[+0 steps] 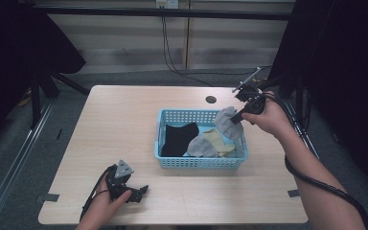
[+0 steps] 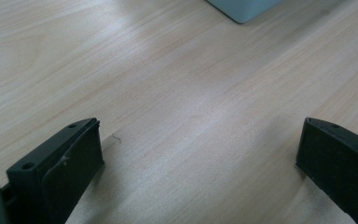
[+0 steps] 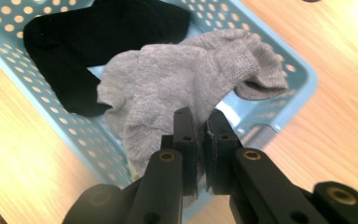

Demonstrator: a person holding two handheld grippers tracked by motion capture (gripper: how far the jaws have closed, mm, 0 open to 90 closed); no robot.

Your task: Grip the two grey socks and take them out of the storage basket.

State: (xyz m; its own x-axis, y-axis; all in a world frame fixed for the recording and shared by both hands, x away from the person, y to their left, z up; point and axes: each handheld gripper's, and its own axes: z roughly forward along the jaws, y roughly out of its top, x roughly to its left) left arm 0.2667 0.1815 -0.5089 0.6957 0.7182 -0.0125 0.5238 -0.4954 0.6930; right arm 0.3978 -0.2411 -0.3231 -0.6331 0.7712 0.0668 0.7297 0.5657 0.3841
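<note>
Two grippers: the left gripper [image 1: 135,191] is resting near the table's front left corner with its jaws spread wide and nothing between them; the right gripper [image 1: 238,116] is hovering over the basket's far right corner, jaws clenched on a grey sock [image 1: 228,122].
One basket: a blue perforated basket [image 1: 201,162] is sitting right of the table's middle.
Four socks, as far as the high view is showing: the held grey sock is hanging above the basket's right end; a second grey sock [image 1: 202,146] is lying at the basket's front; a black sock [image 1: 179,138] is lying in its left half; a beige sock [image 1: 218,139] is lying between the two grey ones.
Right gripper view: it is showing the grip itself, the grey sock [image 3: 196,88] bunched and pinched at the jaw tips, with the black sock [image 3: 93,42] below it in the basket [image 3: 303,88].
Left gripper view: it is showing bare tabletop [image 2: 177,93] between the spread jaws and a basket corner [image 2: 242,9] at the top edge.
High view: it is showing both hands, the whole layout and a dark round hole [image 1: 211,99] in the table behind the basket.
Surface: a light wood-grain table [image 1: 115,124].
Room: a grey floor, a pale panelled wall with cables hanging down, and black drapes on both sides.
</note>
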